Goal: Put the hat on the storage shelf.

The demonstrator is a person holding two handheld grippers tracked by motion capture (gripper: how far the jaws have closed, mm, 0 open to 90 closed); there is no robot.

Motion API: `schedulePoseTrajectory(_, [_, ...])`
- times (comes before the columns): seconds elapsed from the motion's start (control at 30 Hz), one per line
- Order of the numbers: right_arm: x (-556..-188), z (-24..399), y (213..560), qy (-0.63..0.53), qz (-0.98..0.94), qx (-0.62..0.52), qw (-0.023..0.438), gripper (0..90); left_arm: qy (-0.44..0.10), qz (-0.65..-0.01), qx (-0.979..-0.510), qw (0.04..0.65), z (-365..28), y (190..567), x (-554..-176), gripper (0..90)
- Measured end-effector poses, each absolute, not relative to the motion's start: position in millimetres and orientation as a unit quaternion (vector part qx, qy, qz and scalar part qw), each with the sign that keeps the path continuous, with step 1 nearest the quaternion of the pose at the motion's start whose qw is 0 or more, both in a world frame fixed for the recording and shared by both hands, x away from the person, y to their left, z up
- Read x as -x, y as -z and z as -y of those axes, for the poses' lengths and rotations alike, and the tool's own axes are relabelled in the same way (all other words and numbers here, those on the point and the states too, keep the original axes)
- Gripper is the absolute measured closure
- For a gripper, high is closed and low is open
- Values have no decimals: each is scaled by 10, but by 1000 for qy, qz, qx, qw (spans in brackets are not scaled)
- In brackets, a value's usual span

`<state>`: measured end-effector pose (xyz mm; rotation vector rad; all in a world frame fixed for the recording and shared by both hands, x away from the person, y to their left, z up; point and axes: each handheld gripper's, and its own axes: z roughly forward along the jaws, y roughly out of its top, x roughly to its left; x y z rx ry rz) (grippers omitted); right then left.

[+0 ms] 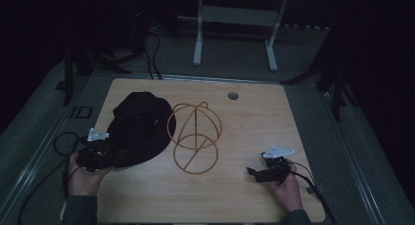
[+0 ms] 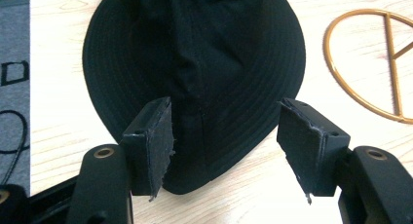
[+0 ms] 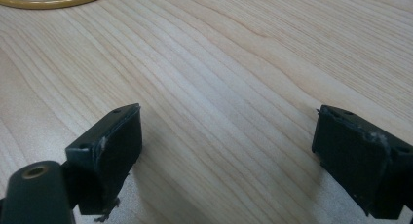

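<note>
A black bucket hat [image 1: 138, 128] lies flat on the left part of the wooden worktop [image 1: 254, 122], its brim just beside, perhaps touching, a gold wire hat stand [image 1: 194, 137] that sits near the middle. The work in hand looks like the approach to a grasp: the left hand-held gripper [image 1: 100, 155] sits at the hat's near edge, and in the left gripper view its jaws stand spread wide on either side of the near brim [image 2: 195, 151], holding nothing yet. The hat's crown is slumped and creased, so the cloth will likely fold rather than keep its shape when lifted. The right hand-held gripper [image 1: 259, 173] rests well apart from the hat, near the front right of the worktop, its jaws likewise released, with bare wood between them and a curve of the stand's base ring [image 3: 58, 1] at the top of its view. The next move probably calls for the left jaws to ease forward over the brim edge and pinch it. If the hat is meant for the stand, the right gripper would need to come across to steady the wire frame or take the far brim.
</note>
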<state>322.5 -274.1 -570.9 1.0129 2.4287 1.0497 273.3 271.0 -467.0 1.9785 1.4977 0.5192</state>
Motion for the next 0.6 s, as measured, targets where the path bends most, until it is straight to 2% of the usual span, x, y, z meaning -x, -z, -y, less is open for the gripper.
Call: schedulePoseTrajectory(0.6, [-3212, 2743, 5709, -365, -844, -362, 157, 109, -150, -570, -761, 271, -2711, 4531, -2948, 407])
